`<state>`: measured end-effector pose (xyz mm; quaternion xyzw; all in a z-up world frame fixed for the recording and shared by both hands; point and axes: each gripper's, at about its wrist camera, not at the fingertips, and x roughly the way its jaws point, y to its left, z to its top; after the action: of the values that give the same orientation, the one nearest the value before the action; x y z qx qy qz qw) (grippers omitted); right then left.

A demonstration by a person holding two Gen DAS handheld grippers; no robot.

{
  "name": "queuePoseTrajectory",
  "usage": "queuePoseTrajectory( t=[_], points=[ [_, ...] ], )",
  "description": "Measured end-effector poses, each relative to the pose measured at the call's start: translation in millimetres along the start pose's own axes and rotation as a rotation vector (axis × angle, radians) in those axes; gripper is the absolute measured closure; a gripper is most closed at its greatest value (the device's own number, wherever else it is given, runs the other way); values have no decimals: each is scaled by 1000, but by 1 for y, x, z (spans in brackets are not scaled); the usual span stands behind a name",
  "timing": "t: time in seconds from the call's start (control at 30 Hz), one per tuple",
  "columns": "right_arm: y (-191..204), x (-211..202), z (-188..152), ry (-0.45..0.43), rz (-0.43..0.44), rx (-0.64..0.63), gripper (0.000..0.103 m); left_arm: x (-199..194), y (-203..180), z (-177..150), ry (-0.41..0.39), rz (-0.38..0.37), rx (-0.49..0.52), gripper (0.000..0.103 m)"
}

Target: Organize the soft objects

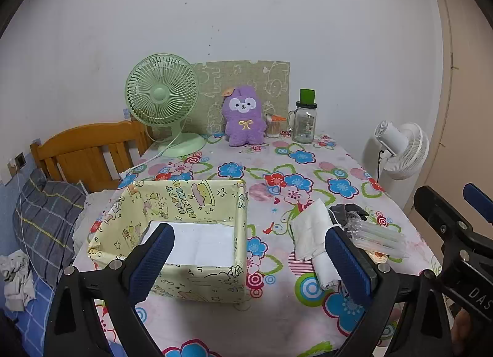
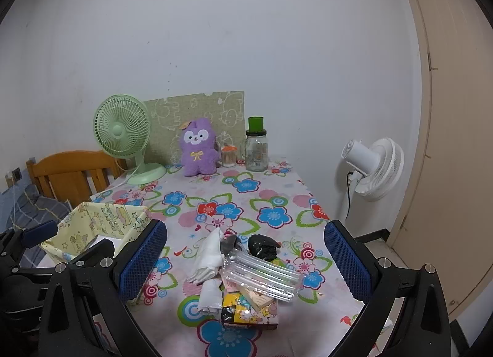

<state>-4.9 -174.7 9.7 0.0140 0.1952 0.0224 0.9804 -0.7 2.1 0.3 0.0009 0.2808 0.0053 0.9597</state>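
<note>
A yellow cartoon-print fabric box [image 1: 197, 203] [image 2: 101, 221] stands on the flowered tablecloth, with a white sheet lying flat inside. My left gripper [image 1: 249, 261] hovers open over its near right side, nothing between the fingers. To the right lies a heap: white cloths [image 1: 311, 233] [image 2: 209, 252], a clear plastic packet [image 2: 262, 276] [image 1: 376, 236], a black crumpled bag [image 2: 262, 246] and a colourful carton [image 2: 246, 310]. My right gripper [image 2: 243, 261] is open above that heap, apart from it. A purple plush toy [image 1: 245, 116] [image 2: 197, 147] sits upright at the far end.
At the back of the table stand a green desk fan [image 1: 161, 95] [image 2: 123, 135], a glass jar with green cap [image 1: 303, 119] [image 2: 256, 147], a small toothpick jar [image 2: 228, 156] and a green mat. A white floor fan [image 2: 376, 169] is right of the table; a wooden headboard [image 1: 89, 150] and bed lie left.
</note>
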Motion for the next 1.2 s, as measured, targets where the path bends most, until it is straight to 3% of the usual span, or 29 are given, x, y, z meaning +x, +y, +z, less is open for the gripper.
queuePoseTrajectory(
  t=[1.2],
  points=[
    [1,-1,2,3,16,-12,0,-4,6,-2,-26,19,-21,5]
  ],
)
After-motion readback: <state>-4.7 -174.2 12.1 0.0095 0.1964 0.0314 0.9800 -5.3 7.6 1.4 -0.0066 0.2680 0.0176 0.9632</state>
